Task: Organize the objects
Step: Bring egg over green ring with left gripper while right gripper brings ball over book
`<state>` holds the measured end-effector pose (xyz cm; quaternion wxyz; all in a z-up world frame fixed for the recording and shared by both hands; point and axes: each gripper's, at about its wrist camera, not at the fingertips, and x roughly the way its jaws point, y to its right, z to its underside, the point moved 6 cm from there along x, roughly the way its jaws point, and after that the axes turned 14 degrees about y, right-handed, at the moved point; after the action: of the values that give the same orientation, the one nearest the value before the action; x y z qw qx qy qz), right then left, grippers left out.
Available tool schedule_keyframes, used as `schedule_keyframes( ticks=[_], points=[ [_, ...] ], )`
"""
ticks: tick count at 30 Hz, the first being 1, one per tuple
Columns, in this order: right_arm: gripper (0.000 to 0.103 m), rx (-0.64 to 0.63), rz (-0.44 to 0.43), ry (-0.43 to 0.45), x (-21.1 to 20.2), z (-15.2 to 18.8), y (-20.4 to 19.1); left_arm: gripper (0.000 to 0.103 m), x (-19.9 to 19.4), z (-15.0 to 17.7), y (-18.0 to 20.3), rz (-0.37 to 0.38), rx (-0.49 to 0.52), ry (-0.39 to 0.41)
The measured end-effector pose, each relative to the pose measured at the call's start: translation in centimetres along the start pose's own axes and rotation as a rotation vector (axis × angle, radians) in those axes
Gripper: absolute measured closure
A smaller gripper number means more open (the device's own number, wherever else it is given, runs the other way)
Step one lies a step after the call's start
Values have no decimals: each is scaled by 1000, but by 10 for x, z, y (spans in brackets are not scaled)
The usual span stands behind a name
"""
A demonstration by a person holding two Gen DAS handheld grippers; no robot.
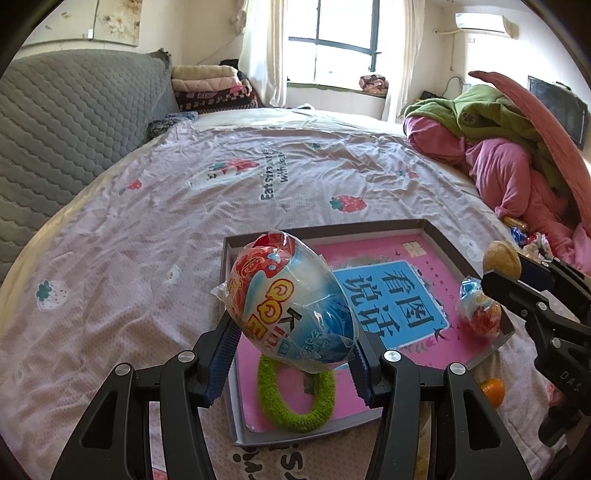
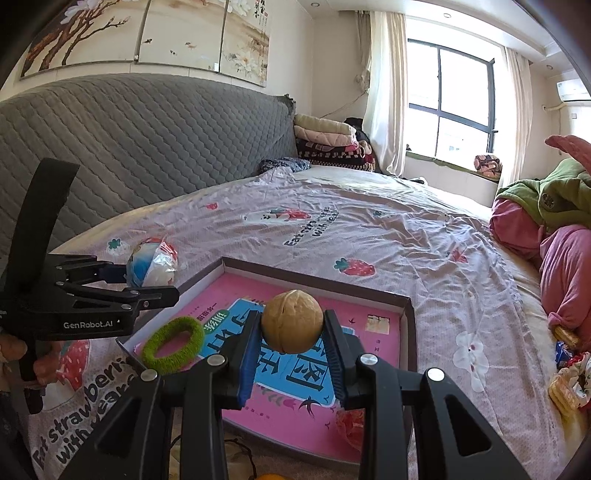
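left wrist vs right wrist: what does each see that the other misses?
Left wrist only: a second wrapped snack lying inside the tray, and an orange beside it.
Right wrist only: the wall paintings.
Both: left gripper shut on the wrapped snack, right gripper shut on the walnut, the green ring, and the tray.

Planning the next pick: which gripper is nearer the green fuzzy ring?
Left. The left gripper hovers just above the green ring; the right gripper sits farther along the tray.
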<state>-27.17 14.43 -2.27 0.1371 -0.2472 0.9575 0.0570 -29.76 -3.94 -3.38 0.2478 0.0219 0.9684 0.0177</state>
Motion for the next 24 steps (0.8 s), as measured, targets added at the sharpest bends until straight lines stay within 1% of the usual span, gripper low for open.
schedule_keyframes(
  ticks=[9, 24],
  points=[
    [69, -17, -8, -52, 12, 16, -7, 47, 8, 11, 1, 1, 4, -38],
    [69, 18, -29, -133, 23, 36, -7, 47, 22, 30, 1, 9, 5, -108]
  ],
)
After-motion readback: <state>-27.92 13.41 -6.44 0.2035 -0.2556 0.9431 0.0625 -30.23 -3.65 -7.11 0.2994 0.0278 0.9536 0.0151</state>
